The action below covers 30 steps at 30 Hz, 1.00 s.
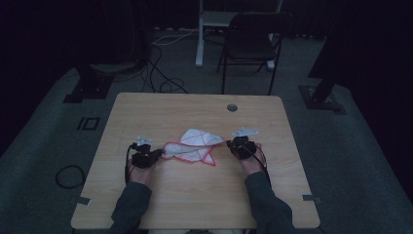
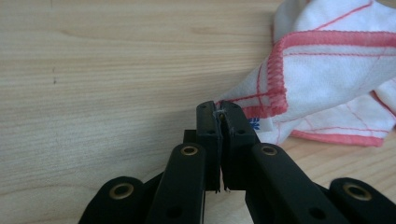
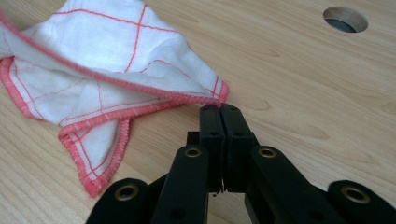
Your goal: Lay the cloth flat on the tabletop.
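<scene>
crumpled white cloth [image 1: 194,145], red-edged

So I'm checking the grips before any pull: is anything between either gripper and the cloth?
Nothing visible. The left gripper is shut on a red-hemmed corner of the white cloth, and the right gripper is shut on the opposite corner, on bare wooden table.

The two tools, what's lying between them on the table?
A crumpled white cloth with red edging, spanning from the left tool to the right tool in the high view.
</scene>
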{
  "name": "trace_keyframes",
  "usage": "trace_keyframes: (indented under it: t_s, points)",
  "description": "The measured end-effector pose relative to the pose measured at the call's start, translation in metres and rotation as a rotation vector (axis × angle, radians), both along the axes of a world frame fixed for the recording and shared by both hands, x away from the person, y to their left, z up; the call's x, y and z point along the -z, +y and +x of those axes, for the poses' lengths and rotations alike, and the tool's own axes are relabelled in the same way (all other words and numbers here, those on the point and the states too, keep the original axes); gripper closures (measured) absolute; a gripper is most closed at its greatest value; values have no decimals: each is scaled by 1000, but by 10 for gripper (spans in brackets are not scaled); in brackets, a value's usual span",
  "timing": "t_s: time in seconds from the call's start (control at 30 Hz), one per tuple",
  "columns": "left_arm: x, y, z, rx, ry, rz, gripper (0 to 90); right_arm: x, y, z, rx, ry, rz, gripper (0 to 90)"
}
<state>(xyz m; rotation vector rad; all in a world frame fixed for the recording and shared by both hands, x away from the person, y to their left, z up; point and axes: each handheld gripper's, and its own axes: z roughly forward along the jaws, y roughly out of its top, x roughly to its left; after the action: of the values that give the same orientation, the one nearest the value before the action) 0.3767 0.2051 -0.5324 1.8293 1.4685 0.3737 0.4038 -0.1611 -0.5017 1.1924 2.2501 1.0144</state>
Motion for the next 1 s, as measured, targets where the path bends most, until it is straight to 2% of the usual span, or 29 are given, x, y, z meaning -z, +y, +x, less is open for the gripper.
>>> trace_keyframes:
  t_s: [0.03,0.13,0.17,0.23,0.33,0.4,0.43,0.47,0.5,0.73,0.77,0.87,0.9,0.93,0.97,1.0]
  points:
    - [2,2,3,-14,18,-7,881,1,1,2,0,3,-4,894]
    - [3,3,5,-29,29,-13,881,1,3,5,2,7,-7,895]
    - [4,5,7,-43,44,-29,880,1,5,9,6,14,-12,894]
    - [4,5,8,-52,51,-36,879,2,7,13,8,22,-16,892]
    - [3,6,9,-59,53,-43,854,3,8,18,11,40,-10,890]
    - [1,7,9,-60,47,-41,790,5,10,22,19,53,-9,885]
    - [-1,9,8,-57,38,-37,779,5,10,25,30,59,-1,850]
    - [-1,9,8,-57,38,-37,771,5,10,25,30,59,-1,850]
    - [-3,11,8,-57,34,-31,766,6,9,28,45,62,1,795]
    - [-2,19,10,-89,41,-23,748,11,6,38,82,101,-3,750]
    - [-3,22,9,-103,34,-37,746,12,6,39,84,104,-3,743]
    - [-7,23,7,-99,18,-36,735,11,4,39,92,104,2,734]
    - [-12,23,6,-85,-10,-40,734,11,3,40,98,101,4,728]
    - [-12,23,6,-85,-10,-40,733,11,3,40,98,101,4,728]
    - [-19,21,4,-69,-42,-41,732,9,1,40,114,101,16,723]
    - [-19,21,4,-69,-42,-41,731,9,1,40,114,101,16,723]
